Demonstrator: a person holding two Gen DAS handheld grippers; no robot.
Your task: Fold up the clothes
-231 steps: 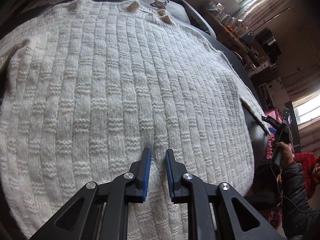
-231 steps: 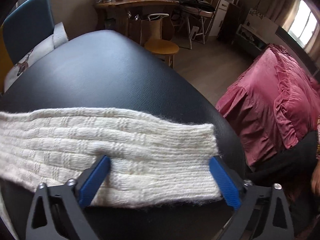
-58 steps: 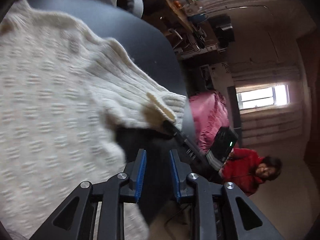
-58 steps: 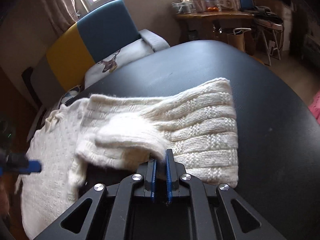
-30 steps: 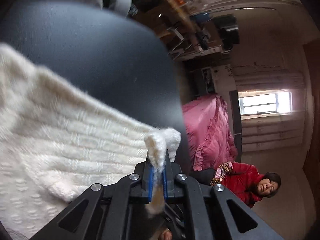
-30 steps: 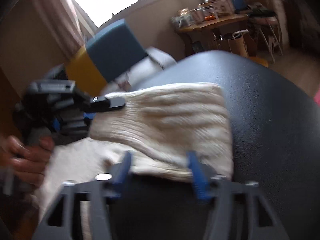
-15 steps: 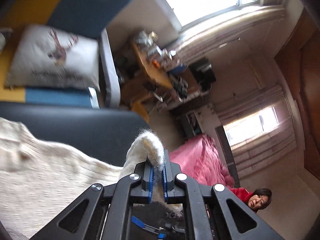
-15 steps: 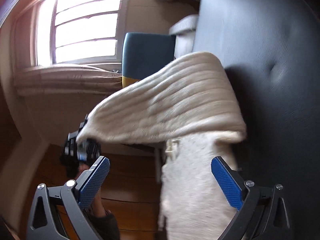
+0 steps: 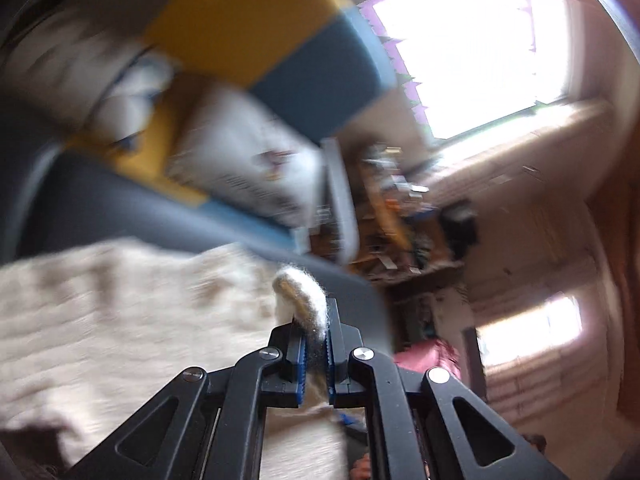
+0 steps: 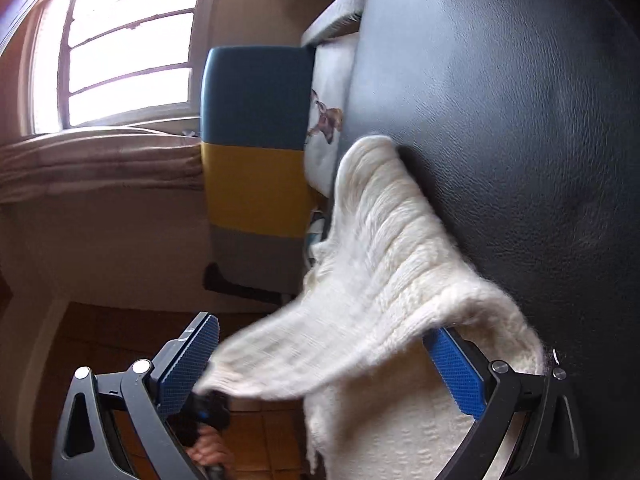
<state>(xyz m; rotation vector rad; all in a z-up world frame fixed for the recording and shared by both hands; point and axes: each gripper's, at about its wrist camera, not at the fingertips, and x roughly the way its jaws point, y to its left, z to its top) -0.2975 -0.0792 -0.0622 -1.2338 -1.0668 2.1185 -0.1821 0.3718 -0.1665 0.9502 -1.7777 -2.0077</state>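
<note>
Wool fills both views: the cream sweater (image 10: pixel 384 264) lies on the black padded worktop (image 10: pixel 520 128), with one part lifted off it. Our left hand-held gripper (image 9: pixel 314 354) is clamped on a fold of the knit, which bulges up between its blue pads (image 9: pixel 301 364). Our right hand-held gripper (image 10: pixel 328 364) stands wide apart, gripping nothing; the lifted part crosses between its fingers. Compared with half a second ago, the left view has swung further up toward the bright window (image 9: pixel 472 56) and blurred, while the raised part now sags lower across the right view. Behind it stands a blue-and-yellow chair (image 10: pixel 256 140).
</note>
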